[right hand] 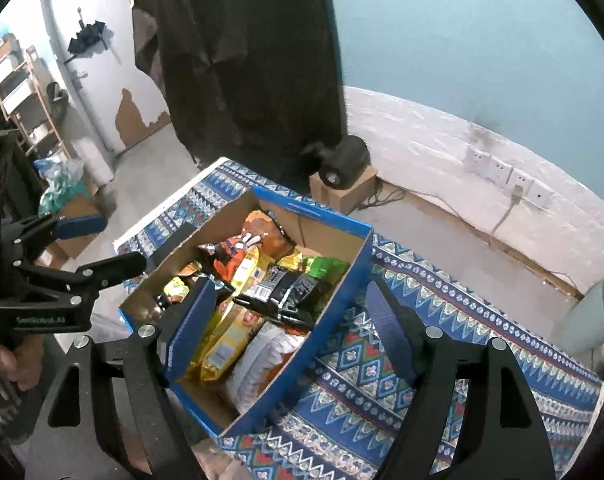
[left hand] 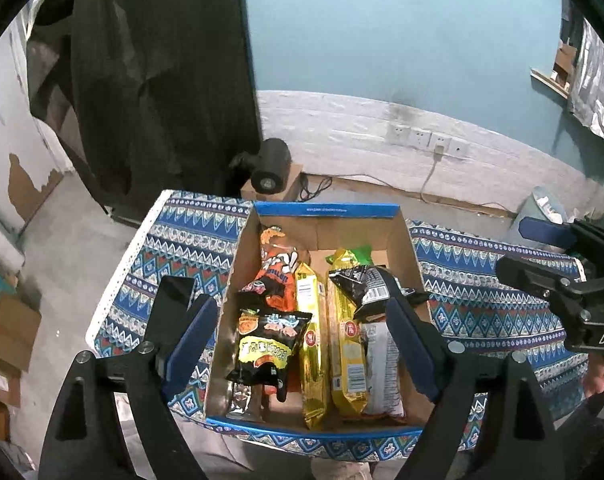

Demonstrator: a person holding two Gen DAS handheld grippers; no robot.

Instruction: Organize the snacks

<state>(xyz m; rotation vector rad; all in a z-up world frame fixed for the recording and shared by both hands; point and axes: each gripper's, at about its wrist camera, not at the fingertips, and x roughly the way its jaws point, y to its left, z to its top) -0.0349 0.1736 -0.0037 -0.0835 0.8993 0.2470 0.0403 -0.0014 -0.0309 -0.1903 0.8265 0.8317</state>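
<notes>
Hovering above the bench (left hand: 482,300), the left gripper (left hand: 302,344) has its jaws spread wide with nothing between the pads. The cardboard box (left hand: 326,210) sits on the patterned cloth (right hand: 442,320) below it, packed with snack bags: a black-and-yellow bag (left hand: 265,344) at the near left, gold packets (left hand: 312,340) down the middle, and a black bag (left hand: 366,284) lying on top. The right gripper (right hand: 289,336) hangs over the box's right wall, jaws likewise apart and empty.
</notes>
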